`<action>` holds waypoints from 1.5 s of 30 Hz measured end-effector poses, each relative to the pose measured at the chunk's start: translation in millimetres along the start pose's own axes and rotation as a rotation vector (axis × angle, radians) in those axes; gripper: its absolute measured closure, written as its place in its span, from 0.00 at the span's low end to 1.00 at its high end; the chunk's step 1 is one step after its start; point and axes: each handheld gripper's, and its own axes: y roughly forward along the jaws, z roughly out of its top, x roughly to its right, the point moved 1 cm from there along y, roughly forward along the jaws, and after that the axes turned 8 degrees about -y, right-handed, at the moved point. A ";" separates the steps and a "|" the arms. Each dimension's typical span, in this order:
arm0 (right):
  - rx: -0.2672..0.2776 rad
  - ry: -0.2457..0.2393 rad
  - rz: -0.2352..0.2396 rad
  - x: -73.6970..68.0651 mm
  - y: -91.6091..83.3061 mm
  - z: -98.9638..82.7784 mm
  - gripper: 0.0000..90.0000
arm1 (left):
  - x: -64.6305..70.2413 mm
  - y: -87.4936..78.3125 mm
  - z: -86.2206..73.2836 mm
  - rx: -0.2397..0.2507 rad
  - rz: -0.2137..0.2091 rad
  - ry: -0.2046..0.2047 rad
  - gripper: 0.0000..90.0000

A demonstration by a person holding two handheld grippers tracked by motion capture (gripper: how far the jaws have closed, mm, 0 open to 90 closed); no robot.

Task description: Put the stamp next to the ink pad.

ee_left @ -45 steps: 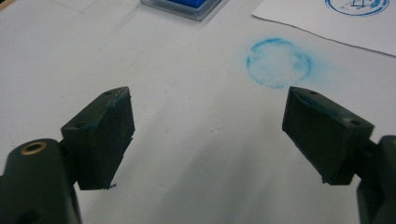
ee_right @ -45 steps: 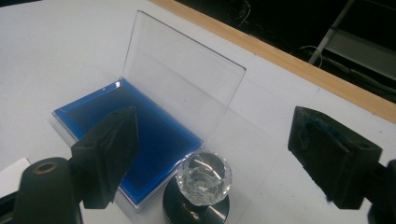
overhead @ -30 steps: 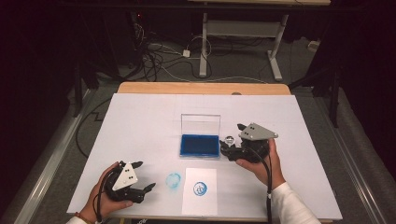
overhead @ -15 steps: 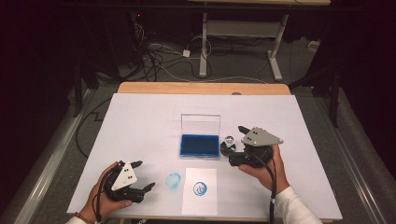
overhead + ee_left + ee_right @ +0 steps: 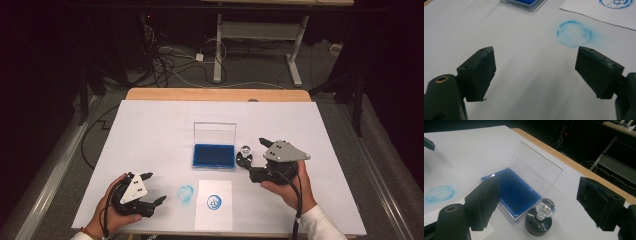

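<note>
A blue ink pad [image 5: 214, 155] lies mid-table with its clear lid [image 5: 215, 134] standing up behind it. Just right of it stands a round black stamp with a crystal knob [image 5: 245, 156]. My right gripper [image 5: 256, 160] is open right beside the stamp, its jaws apart on either side, touching nothing. The right gripper view has the stamp [image 5: 540, 218] low between the wide jaws, with the ink pad [image 5: 514, 191] behind. My left gripper [image 5: 156, 187] rests open near the front left. Its own view faces a blue ring smudge [image 5: 573, 33] on the table.
A white sheet [image 5: 215, 202] with a round blue print lies at the front centre, beside the blue ring smudge [image 5: 185, 193]. The white cover reaches a wooden table edge [image 5: 215, 94] at the back. Cables and desk legs stand on the dark floor beyond.
My right gripper has drawn back a little toward the person and to the right, away from the stamp. The left gripper and the stamp have stayed put.
</note>
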 end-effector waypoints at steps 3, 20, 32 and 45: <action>0.000 -0.005 -0.002 -0.6 -3.2 -0.8 0.21 | 0.4 0.3 0.1 -0.002 -0.001 0.001 0.18; 0.010 -0.003 0.006 -2.0 -22.0 -7.4 0.21 | 0.3 1.0 0.1 -0.004 0.000 0.000 0.18; 0.010 -0.031 -0.011 -6.1 -31.7 -14.8 0.21 | 0.7 0.5 0.1 -0.002 0.002 0.003 0.18; 0.013 -0.057 -0.018 -10.9 -38.0 -26.7 0.21 | 0.6 0.3 -0.2 -0.005 0.003 0.006 0.18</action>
